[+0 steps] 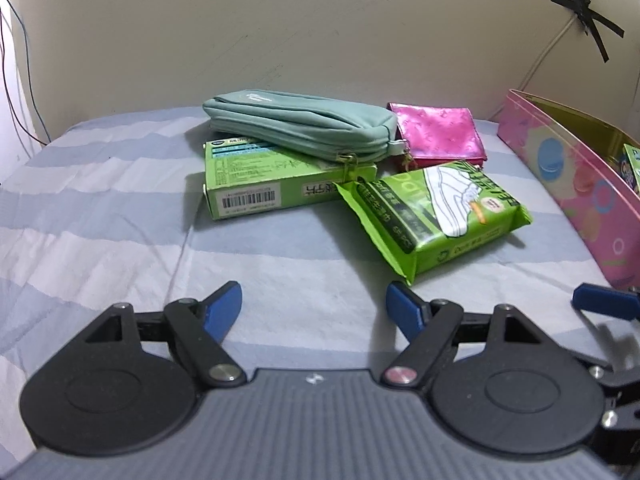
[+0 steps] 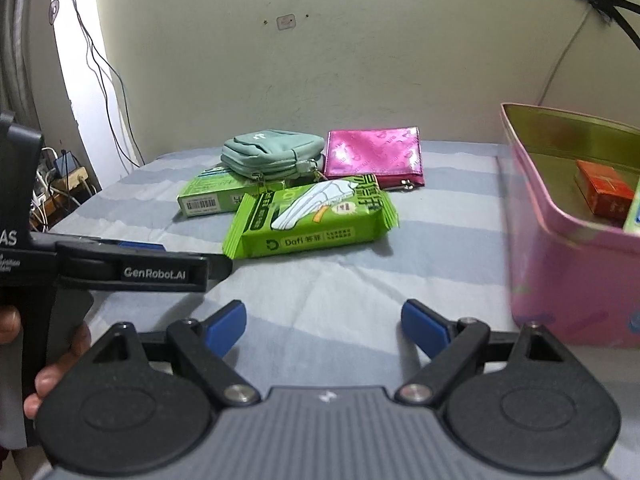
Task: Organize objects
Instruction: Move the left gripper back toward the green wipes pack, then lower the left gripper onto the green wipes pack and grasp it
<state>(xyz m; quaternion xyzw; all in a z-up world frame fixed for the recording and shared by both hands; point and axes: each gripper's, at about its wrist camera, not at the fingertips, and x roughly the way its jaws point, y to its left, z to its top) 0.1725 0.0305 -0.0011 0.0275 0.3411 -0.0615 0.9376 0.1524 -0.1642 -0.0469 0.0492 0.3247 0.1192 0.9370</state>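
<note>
A green wipes pack (image 1: 434, 216) (image 2: 310, 216) lies on the striped sheet, nearest the grippers. Behind it a green box (image 1: 260, 178) (image 2: 210, 196) lies under a mint pouch (image 1: 300, 128) (image 2: 272, 154). A shiny pink wallet (image 1: 440, 136) (image 2: 374, 156) lies to their right. A pink tin (image 1: 576, 184) (image 2: 568, 248) stands at the right and holds a red box (image 2: 604, 194). My left gripper (image 1: 314, 306) is open and empty, short of the wipes pack. My right gripper (image 2: 324, 322) is open and empty, beside the tin.
The bed has a blue and white striped sheet (image 1: 100, 216) (image 2: 340, 280). A cream wall (image 1: 320, 40) rises right behind the objects. Cables and a power strip (image 2: 60, 184) hang at the left bed edge. The left gripper's body (image 2: 132, 264) shows at the left of the right wrist view.
</note>
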